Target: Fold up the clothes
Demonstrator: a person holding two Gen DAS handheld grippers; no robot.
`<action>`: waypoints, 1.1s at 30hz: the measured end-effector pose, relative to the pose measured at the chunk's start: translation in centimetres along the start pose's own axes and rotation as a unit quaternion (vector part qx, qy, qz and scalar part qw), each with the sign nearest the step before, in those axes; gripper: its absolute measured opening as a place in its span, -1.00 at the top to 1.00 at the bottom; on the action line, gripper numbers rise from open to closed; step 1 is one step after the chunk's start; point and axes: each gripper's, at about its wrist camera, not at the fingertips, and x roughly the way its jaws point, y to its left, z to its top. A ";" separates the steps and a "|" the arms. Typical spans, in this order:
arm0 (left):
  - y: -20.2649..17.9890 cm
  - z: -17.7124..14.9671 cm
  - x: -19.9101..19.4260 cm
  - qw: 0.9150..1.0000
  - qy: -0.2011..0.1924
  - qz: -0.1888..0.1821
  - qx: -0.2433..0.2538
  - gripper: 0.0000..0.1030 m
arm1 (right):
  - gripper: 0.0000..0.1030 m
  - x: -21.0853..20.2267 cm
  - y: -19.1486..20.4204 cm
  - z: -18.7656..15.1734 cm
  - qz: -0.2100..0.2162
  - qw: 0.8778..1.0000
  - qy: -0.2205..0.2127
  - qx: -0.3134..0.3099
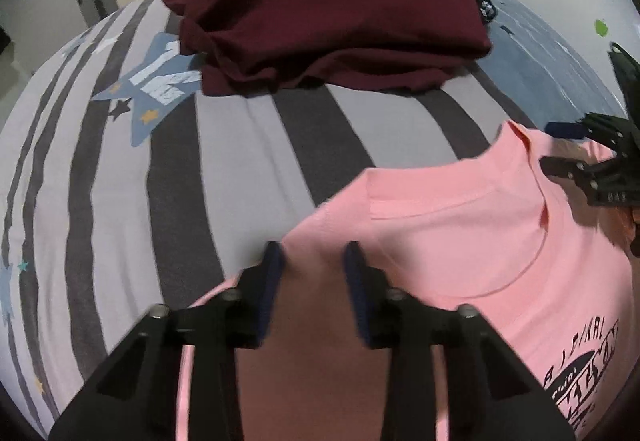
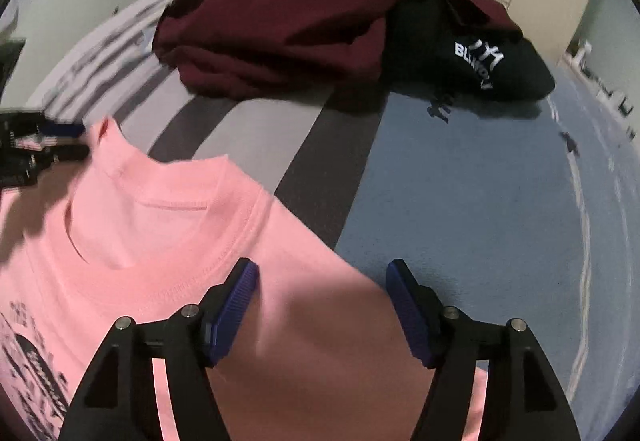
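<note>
The left gripper (image 1: 314, 261) hung over the shoulder of a pink T-shirt (image 1: 460, 241), its blue-padded jaws a little apart with nothing pinched between them. The right gripper (image 2: 322, 281) stood over the shirt's other shoulder edge, jaws spread wide and empty, ribbed blue pads facing each other. The shirt was soft cotton knit with a ribbed round collar and a dark print on the chest, lying flat, front up, on the bed (image 1: 240, 145). The bedcover was striped grey and dark, with a blue star on one side and a plain blue area on the other. Farther back lay a crumpled maroon garment (image 2: 280, 13), with a black garment (image 2: 480, 61) bearing white letters tucked against it.
</note>
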 end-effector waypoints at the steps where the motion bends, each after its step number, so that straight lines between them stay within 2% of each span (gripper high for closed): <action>1: -0.3 -0.1 0.1 1.000 -0.003 0.000 0.006 0.74 | -0.20 0.0 0.0 -0.1 0.006 1.000 0.000 0.002; 2: -0.5 -0.1 0.1 1.000 -0.007 0.003 0.006 0.81 | -0.16 0.1 0.2 -0.1 0.009 1.000 0.000 -0.003; 3: -0.7 -0.1 0.1 1.000 -0.011 0.009 0.003 0.89 | -0.01 0.1 0.3 -0.2 0.012 1.000 0.000 -0.009; 5: -0.9 0.0 -0.1 0.999 -0.024 0.025 -0.003 0.94 | 0.36 -0.1 1.1 0.0 0.015 1.000 -0.003 -0.023; 6: -0.9 0.0 -0.3 0.999 -0.030 0.030 -0.006 0.95 | 0.73 -0.3 1.5 0.2 0.014 0.999 -0.005 -0.029; 7: -0.9 0.0 -0.4 0.999 -0.035 0.034 -0.011 0.95 | 0.85 -0.5 1.9 0.4 0.009 0.999 -0.007 -0.032; 17: 0.6 2.7 -2.3 0.992 -0.083 0.090 -0.039 0.98 | 0.90 -2.4 1.4 2.3 -0.058 0.996 -0.068 -0.011; 26: 1.2 7.2 -2.8 0.987 -0.109 0.115 -0.029 0.98 | 0.90 -2.1 0.7 6.4 -0.094 0.991 -0.093 0.012; 31: 1.3 9.2 -2.1 0.985 -0.113 0.128 -0.022 0.98 | 0.90 -1.6 -0.3 8.5 -0.104 0.989 -0.098 0.031; 33: 1.2 9.2 -1.1 0.986 -0.102 0.133 -0.020 0.97 | 0.90 -1.3 -0.7 8.8 -0.104 0.989 -0.095 0.035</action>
